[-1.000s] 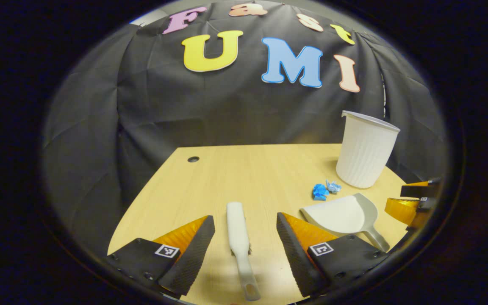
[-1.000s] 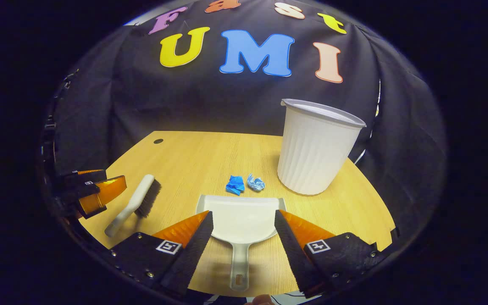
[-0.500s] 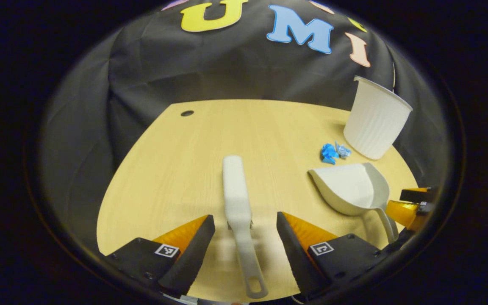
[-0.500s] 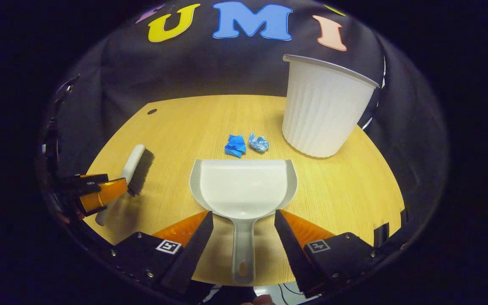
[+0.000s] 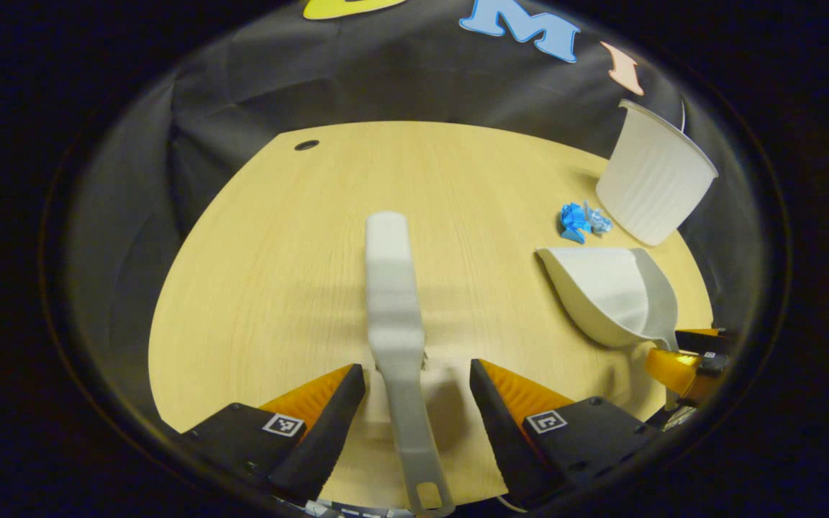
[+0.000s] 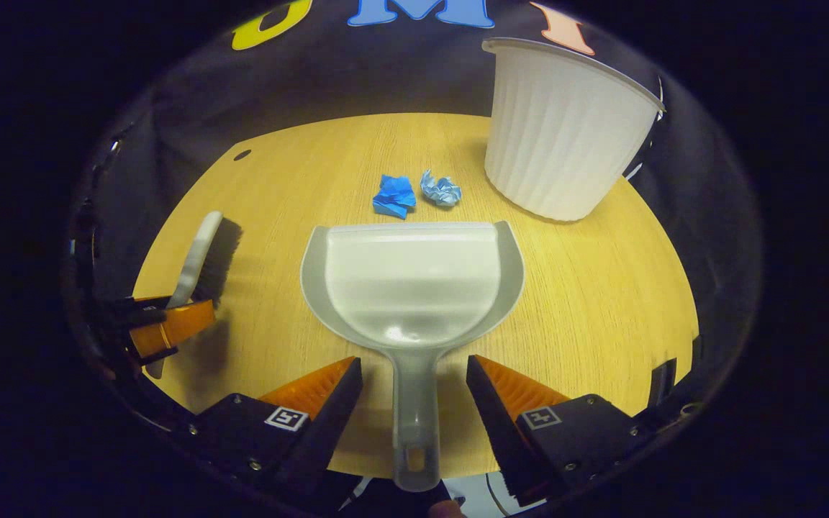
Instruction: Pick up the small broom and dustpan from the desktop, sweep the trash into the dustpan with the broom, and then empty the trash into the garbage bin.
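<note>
Lengthwise, broom (image 5: 391, 302) handle toward open left hand-held gripper (image 5: 417, 403).

- Wooden desktop (image 6: 601, 302), rounded edge, small hole (image 6: 242, 155) at rear.
- Lying on it: broom (image 5: 389, 302), dustpan (image 6: 414, 284), two crumpled blue scraps (image 6: 414, 193), white ribbed bin (image 6: 565, 129).

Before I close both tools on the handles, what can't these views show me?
- Broom bristles: left gripper view, hidden under its back; right gripper view shows their side.
- Garbage bin inside: both views, hidden by its wall.
- Dustpan handle tip: right gripper view, cut off at the bottom edge.
- Trash: material too small to tell.
</note>
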### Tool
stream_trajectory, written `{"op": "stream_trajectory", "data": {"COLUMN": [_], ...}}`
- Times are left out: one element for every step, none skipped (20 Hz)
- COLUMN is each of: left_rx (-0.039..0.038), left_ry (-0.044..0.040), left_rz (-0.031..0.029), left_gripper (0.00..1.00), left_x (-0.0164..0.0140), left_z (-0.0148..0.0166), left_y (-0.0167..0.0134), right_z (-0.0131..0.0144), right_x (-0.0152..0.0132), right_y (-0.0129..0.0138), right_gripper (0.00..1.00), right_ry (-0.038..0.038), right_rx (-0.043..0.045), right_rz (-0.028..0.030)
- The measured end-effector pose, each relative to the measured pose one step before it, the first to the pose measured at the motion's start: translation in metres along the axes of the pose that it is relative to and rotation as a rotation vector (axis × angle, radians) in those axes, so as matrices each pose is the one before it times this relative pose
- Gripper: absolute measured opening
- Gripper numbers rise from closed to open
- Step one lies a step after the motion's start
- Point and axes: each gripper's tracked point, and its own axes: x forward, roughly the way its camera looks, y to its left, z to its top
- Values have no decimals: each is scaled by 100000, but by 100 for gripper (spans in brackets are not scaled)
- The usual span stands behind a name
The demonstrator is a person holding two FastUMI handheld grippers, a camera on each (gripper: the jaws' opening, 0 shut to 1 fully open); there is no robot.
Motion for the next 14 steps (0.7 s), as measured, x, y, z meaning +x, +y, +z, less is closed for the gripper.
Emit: {"op": "stream_trajectory", "data": {"left_rx": [68,306,526,515,248,68,-114,-344,-270,-338,-597,-615,31,295], "left_ry": [1009,821,632,526,719,640,565,454,502,189,87,314,39,-220], "left_rz": [17,169,523,336,138,87,275,181,276,569,546,461,651,362], "left_gripper": [96,96,96,96,96,96,96,96,92,86,81,77,73,71], "left_x": [315,323,331,283,296,241,137,118,159,178,127,21,-26,175], "left_z": [12,80,96,85,105,24,0,-72,-29,-29,18,-72,79,58], "left_y": [-24,67,104,126,-12,54,134,110,51,67,84,112,115,50], "right_z": [8,9,128,-39,150,-55,-27,-95,24,-63,-44,-120,-26,-70], "right_x": [245,400,418,424,354,361,343,227,88,182,-36,128,0,177], "right_y": [39,65,-73,-96,-121,61,124,-64,-31,-27,-65,-111,-47,3], "right_gripper": [91,92,92,92,92,92,92,92,92,91,89,84,76,76], "right_ry": [1220,1004,692,955,1005,1016,1411,767,685,85,332,-123,284,219], "right_rx": [18,-11,-158,-174,147,533,385,280,-240,-339,-761,-743,-1002,-943], "right_rz": [155,259,-53,-307,50,404,966,283,260,-46,-125,-158,322,519]}}
